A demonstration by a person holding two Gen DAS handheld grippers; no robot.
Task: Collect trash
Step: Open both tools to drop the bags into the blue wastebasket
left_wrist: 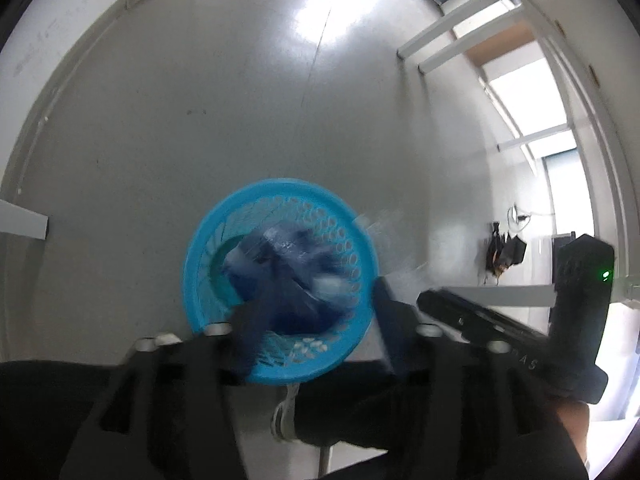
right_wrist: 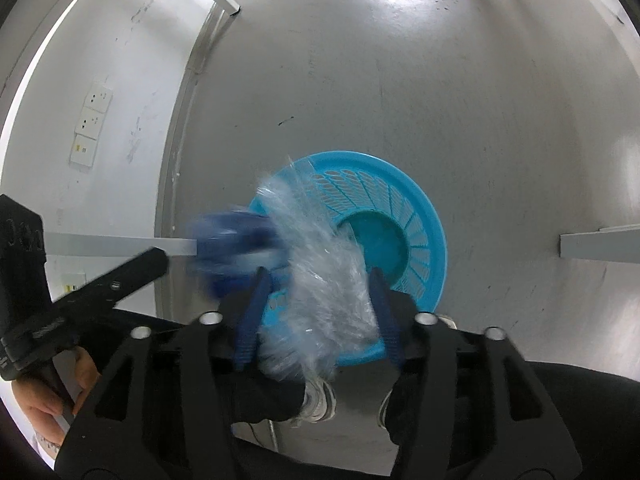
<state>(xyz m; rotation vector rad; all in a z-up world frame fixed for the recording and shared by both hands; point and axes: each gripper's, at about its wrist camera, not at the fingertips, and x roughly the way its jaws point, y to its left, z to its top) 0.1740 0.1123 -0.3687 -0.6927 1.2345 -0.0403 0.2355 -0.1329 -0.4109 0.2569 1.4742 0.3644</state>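
Left wrist view: round blue perforated plastic basket stands on the glossy grey floor; dark blue trash blurs over its opening, between the parted left gripper fingers, apparently unpinched.

Right wrist view: crumpled clear plastic wrapper blurs between the parted right gripper fingers over the basket's near rim; white wall sockets far left of basket.

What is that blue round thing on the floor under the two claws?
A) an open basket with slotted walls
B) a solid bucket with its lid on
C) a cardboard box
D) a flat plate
A: the blue basket has an open top, rows of slots around its wall and a solid round bottom, and it stands on the grey floor.
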